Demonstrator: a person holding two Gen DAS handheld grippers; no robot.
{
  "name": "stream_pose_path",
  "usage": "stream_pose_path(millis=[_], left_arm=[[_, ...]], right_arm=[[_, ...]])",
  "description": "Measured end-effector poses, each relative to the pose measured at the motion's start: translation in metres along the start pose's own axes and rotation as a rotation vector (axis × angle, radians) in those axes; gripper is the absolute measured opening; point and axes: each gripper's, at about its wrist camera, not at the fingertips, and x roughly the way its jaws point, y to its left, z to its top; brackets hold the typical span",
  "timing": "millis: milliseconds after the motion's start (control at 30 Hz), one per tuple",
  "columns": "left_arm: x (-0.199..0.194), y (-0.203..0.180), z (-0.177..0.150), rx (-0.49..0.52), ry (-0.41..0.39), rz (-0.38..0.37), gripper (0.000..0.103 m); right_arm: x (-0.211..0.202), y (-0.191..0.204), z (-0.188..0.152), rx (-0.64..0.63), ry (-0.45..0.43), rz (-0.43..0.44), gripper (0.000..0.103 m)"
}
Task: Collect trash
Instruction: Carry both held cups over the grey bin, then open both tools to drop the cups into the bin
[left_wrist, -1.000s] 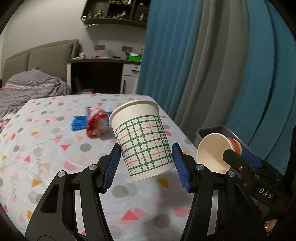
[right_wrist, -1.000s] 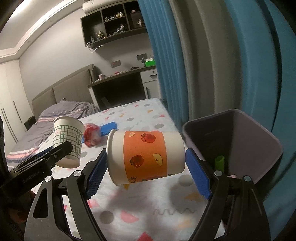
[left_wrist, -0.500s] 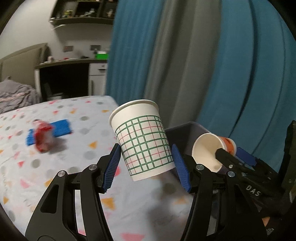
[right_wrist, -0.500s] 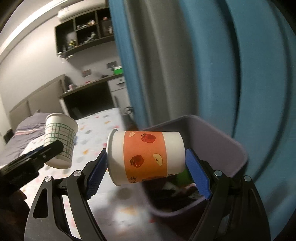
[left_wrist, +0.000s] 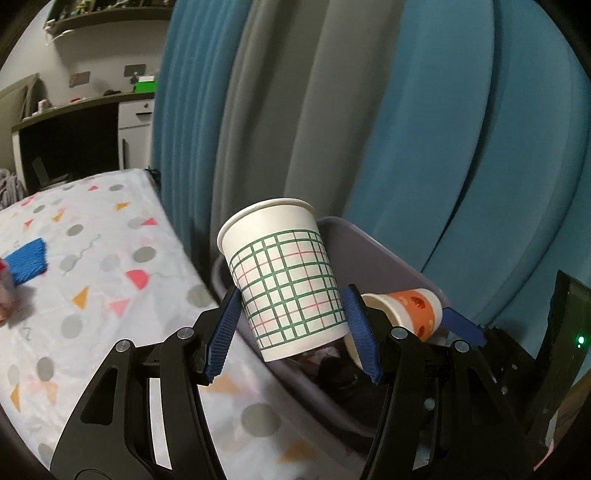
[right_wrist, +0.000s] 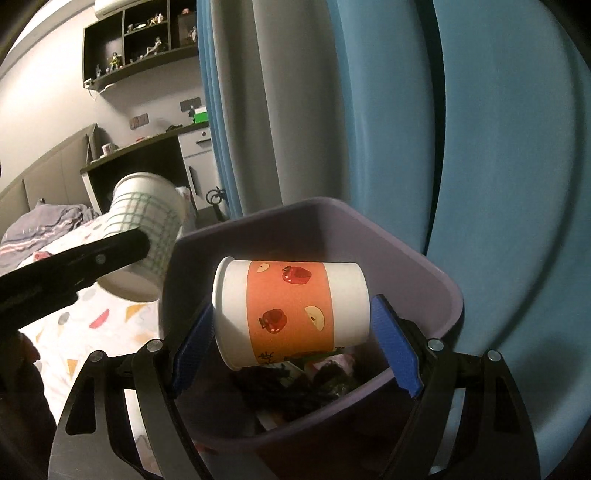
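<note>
My left gripper (left_wrist: 293, 332) is shut on a white paper cup with a green grid (left_wrist: 284, 280), held upright over the near rim of a grey-purple trash bin (left_wrist: 388, 258). My right gripper (right_wrist: 295, 350) is shut on a white cup with an orange fruit band (right_wrist: 291, 314), held on its side above the open bin (right_wrist: 424, 273). The orange cup also shows in the left wrist view (left_wrist: 410, 310), and the grid cup in the right wrist view (right_wrist: 144, 229). Dark trash (right_wrist: 306, 384) lies inside the bin.
The bed with a patterned sheet (left_wrist: 92, 280) lies left of the bin. A blue scrap (left_wrist: 29, 254) and a red wrapper (left_wrist: 3, 295) lie on it. Blue and grey curtains (left_wrist: 369, 122) hang right behind the bin. A desk (right_wrist: 147, 162) stands far back.
Both grippers have swung right from over the bed to over the bin, each still holding its cup. The bin's inside has come into view under the orange cup.
</note>
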Motion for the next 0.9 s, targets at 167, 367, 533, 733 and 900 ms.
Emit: stream_pose_path(millis=[167,367,533,733,900], left_arm=[[0.016,-0.006,0.000,0.011,0.024,-0.017,0.056],[0.025,-0.006,0.000,0.004,0.046,-0.033,0.057],[0.032,-0.006,0.001,-0.002,0.070,-0.041,0.057],[0.038,-0.009,0.000,-0.003,0.086,-0.050,0.057],[0.044,-0.008,0.000,-0.024,0.103,-0.054,0.058]], right_arm=[[0.004,-0.003,0.000,-0.011,0.006,-0.008,0.080],[0.008,-0.003,-0.003,-0.024,0.015,-0.017,0.080],[0.012,0.001,-0.003,-0.030,0.023,-0.020,0.080],[0.014,0.003,-0.005,-0.042,0.033,-0.024,0.080],[0.014,0.000,-0.006,-0.040,0.033,-0.036,0.080]])
